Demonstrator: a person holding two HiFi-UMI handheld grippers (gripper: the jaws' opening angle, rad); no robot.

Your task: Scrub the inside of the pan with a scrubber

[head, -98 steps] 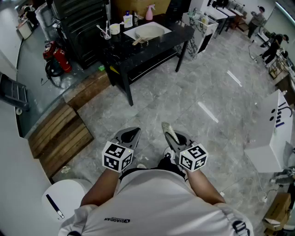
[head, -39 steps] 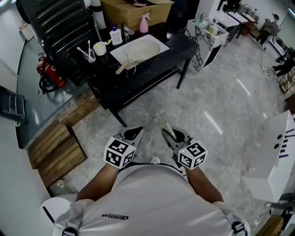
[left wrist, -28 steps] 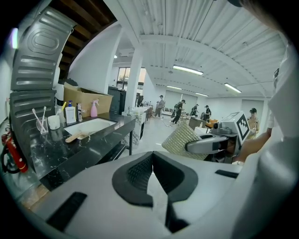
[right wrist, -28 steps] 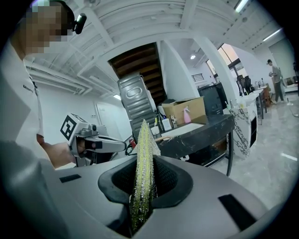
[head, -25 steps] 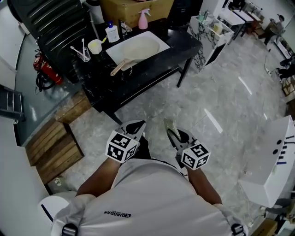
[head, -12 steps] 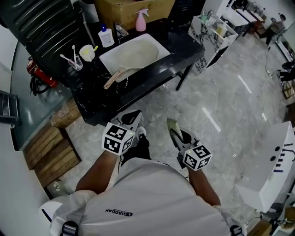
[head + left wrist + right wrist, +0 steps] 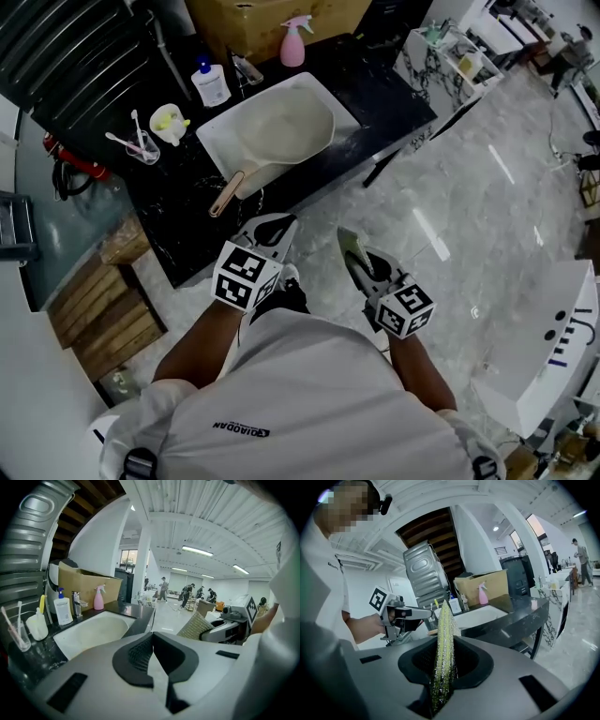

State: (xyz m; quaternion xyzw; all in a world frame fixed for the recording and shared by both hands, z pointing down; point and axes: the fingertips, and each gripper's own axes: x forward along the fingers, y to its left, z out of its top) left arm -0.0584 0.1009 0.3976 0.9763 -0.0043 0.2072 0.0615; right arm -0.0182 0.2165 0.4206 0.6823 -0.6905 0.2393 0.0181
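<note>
Head view: pan (image 7: 289, 129) sits in the sink (image 7: 214, 142) on the bench (image 7: 384, 84), just beyond left claw (image 7: 272, 223) and right claw (image 7: 349, 244). Left gripper view: left claw pinched together, empty. Right gripper view: right claw clamps the scrubber (image 7: 444, 620) upright.

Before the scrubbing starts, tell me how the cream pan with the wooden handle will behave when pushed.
It will probably slide or pivot: the cream pan lies loose in the white sink, its wooden handle jutting past the rim. It looks rigid, and likely needs steadying at that handle.
</note>
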